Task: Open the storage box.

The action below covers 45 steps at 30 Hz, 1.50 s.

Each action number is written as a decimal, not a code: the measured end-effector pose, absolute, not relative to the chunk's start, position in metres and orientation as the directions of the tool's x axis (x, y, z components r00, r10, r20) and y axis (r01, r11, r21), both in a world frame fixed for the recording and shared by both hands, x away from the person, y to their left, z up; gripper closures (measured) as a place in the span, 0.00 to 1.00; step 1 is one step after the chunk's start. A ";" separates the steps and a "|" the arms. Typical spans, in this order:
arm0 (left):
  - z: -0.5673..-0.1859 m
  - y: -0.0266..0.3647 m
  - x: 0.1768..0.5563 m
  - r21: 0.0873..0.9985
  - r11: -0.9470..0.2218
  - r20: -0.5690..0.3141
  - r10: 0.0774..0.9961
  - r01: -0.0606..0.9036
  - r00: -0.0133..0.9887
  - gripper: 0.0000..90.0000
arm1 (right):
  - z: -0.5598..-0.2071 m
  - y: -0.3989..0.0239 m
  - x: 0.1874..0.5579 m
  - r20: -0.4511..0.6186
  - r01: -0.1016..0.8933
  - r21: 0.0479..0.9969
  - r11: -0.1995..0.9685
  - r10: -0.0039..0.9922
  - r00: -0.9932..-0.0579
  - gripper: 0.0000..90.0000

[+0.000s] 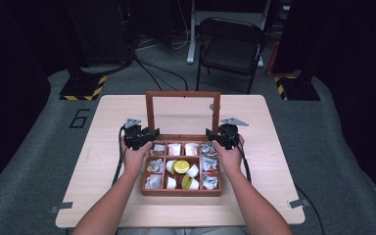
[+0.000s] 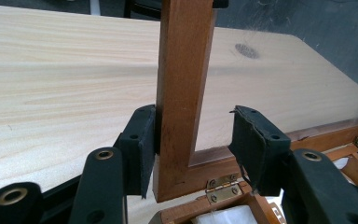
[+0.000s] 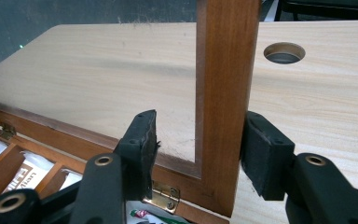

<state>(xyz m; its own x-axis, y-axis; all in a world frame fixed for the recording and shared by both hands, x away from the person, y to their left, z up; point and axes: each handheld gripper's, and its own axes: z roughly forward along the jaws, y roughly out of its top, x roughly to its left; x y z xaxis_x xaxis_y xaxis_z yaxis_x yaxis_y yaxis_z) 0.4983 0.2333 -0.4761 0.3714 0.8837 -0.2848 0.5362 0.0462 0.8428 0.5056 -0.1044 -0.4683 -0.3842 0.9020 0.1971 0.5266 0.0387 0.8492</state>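
A black folding chair [image 1: 231, 45] stands behind the pale wooden worktop [image 1: 103, 147] — cables [image 1: 156, 68] trail across the grey floor [image 1: 29, 161], which bears a painted "6" [image 1: 80, 118] and yellow-black hazard tape [image 1: 84, 90].

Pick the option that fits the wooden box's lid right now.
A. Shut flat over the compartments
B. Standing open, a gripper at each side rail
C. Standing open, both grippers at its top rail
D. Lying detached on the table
B: the lid stands upright behind the compartments, with the left gripper around its left rail and the right gripper around its right rail.
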 end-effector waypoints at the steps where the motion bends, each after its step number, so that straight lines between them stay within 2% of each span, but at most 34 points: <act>1: -0.476 0.234 0.499 0.843 0.049 -0.287 0.883 0.536 0.371 0.58 | -0.468 -0.104 0.506 0.198 0.528 0.848 0.039 0.902 -0.384 0.54; 14: -0.482 0.236 0.503 0.837 0.082 -0.316 0.879 0.541 0.356 0.60 | -0.471 -0.102 0.513 0.210 0.553 0.833 0.024 0.910 -0.357 0.54; 45: -0.497 0.234 0.510 0.818 0.159 -0.381 0.870 0.553 0.313 0.60 | -0.483 -0.103 0.519 0.324 0.589 0.801 -0.108 0.906 -0.274 0.53</act>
